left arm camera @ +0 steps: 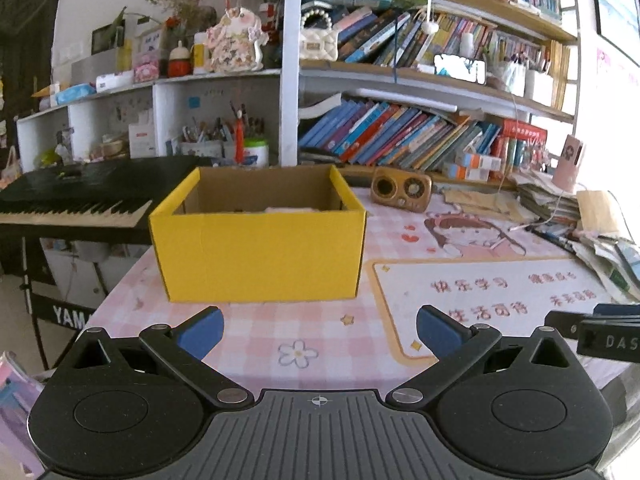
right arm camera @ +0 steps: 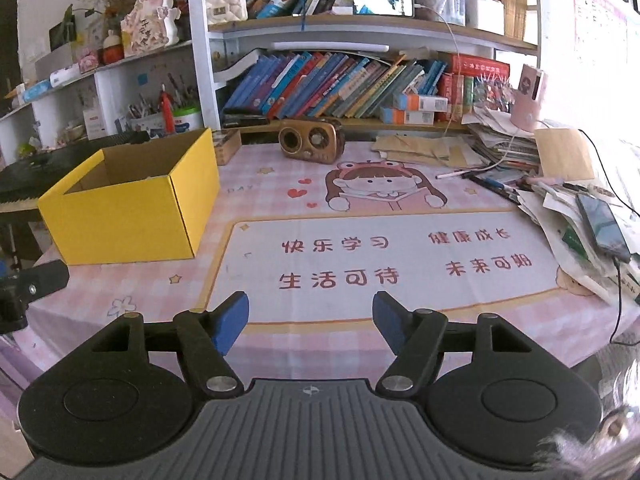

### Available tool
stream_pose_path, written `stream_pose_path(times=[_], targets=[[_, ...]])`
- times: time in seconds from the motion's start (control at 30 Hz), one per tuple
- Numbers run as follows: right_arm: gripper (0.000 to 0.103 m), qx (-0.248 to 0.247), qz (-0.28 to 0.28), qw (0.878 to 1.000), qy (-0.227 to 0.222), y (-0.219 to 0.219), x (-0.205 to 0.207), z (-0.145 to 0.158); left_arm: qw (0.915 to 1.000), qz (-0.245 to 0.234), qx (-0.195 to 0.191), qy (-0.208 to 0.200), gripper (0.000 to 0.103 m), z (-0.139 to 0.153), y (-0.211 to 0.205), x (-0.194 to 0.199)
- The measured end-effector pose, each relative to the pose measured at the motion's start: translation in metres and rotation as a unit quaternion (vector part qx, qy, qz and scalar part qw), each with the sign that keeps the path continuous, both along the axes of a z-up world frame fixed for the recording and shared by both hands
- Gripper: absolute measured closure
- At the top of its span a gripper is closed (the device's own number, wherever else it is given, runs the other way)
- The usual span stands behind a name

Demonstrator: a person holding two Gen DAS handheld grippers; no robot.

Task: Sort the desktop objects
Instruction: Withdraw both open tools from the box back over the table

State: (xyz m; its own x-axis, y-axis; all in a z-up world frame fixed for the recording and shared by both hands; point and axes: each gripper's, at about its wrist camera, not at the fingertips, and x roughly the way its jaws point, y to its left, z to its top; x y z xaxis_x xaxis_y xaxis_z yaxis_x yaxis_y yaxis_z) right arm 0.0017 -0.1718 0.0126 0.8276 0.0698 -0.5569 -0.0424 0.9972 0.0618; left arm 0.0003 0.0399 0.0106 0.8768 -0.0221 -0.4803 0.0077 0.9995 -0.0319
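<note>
Both the left claw (left arm camera: 320,330) and right claw (right arm camera: 310,318) hang open and empty, the yellow box (left arm camera: 260,256) already holds something pale, and pens (right arm camera: 486,180) remain on the tabletop (right arm camera: 360,208).

Each black tool (left arm camera: 320,330) (right arm camera: 310,316) has blue pads, silver screws, ribbed grey base.

left tongs (left arm camera: 320,332) agape, right tongs (right arm camera: 311,322) agape
</note>
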Motion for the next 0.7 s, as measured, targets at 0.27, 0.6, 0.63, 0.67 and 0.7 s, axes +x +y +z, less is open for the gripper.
stream_pose_path(times=[0.27, 0.6, 0.63, 0.67, 0.7], targets=[[0.03, -0.002, 0.016, 1.0, 0.005, 0.005, -0.01, -0.003, 0.9998, 0.009, 0.007, 0.014, 0.0, -0.003, -0.002, -0.008], [0.008, -0.004, 0.018, 1.0, 0.012, 0.007, -0.017, -0.003, 0.9993, 0.017, 0.009, 0.031, 0.0, -0.008, -0.004, -0.011], [0.005, -0.002, 0.017, 1.0, 0.015, 0.006, -0.017, -0.004, 0.9993, 0.015, 0.009, 0.033, 0.0, -0.008, -0.005, -0.011], [0.003, 0.0, 0.016, 1.0, 0.017, 0.005, -0.018, -0.004, 0.9992, 0.012, 0.009, 0.036, 0.0, -0.008, -0.006, -0.011], [0.001, 0.001, 0.014, 1.0, 0.019, 0.004, -0.018, -0.005, 0.9992, 0.01, 0.009, 0.038, 0.0, -0.009, -0.006, -0.011]])
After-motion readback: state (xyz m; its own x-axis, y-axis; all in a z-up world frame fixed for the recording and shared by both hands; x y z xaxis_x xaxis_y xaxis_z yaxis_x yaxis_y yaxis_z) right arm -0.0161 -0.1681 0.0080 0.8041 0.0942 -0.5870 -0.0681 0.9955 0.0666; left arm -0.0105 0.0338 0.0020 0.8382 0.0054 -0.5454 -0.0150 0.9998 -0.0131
